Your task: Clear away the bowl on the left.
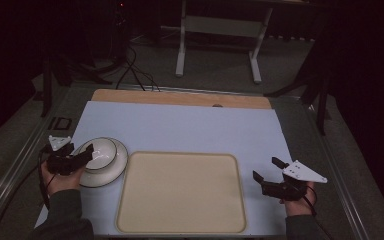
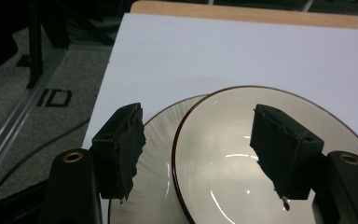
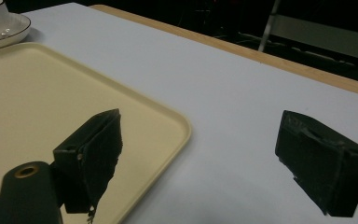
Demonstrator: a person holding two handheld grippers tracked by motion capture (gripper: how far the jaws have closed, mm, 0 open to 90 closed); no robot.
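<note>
My left gripper (image 2: 198, 154) is down at the bowl (image 2: 261, 154) now, jaws spread, one outside the near rim and one over the inside, so the rim runs between them. Not pinched yet: there's a gap on both sides. No earlier look to compare, so I'll just call it unclenched. The bowl sits on a plate (image 2: 156, 154) at the left side of the table (image 1: 180, 125), just left of the tan tray (image 1: 180, 192).

I'd judge this bowl as glazed ceramic: hard, glossy, probably slick under my pads and with some weight, and it would chip if knocked against the plate. The rim looks like the only place to bite, one pad inside, one outside, squeezing firmly and lifting straight so it doesn't tip or drag the plate.

My right gripper (image 1: 270, 170) waits off the tray's right edge, jaws apart, holding nothing.
</note>
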